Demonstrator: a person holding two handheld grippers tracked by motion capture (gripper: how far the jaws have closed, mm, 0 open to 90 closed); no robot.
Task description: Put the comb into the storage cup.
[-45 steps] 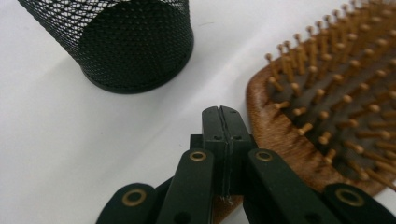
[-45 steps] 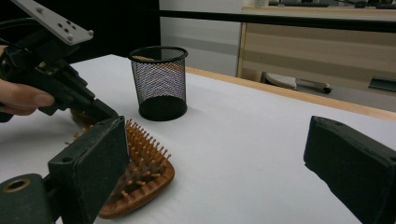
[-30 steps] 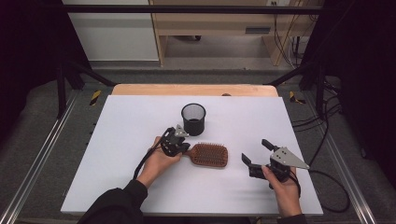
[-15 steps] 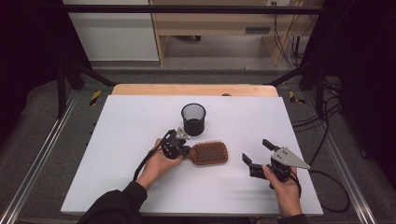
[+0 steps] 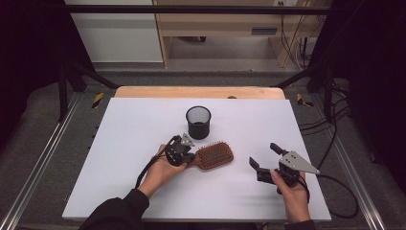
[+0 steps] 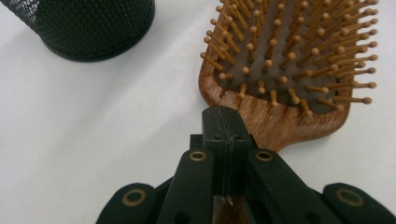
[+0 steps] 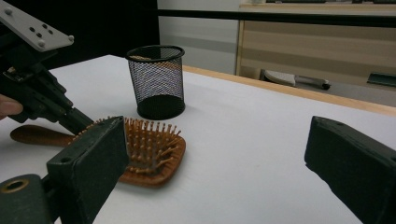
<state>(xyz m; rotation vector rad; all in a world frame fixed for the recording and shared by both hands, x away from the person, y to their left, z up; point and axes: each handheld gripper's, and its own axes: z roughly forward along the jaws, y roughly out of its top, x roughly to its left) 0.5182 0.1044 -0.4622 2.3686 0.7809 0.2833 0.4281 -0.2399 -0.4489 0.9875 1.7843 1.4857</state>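
Wooden hairbrush (image 5: 214, 155) lying bristles-up at centre frame of the high view on the white table (image 5: 124, 143), neck pinched between the closed jaws of the left gripper (image 5: 187, 154), with the handle running back under the left hand (image 5: 163, 167). Just above it, towards the upper middle, a black mesh cup (image 5: 198, 121) standing upright, near the brush but apart from it. At lower right, well clear of the brush, the right gripper (image 5: 262, 156) held with jaws spread wide and nothing between them.
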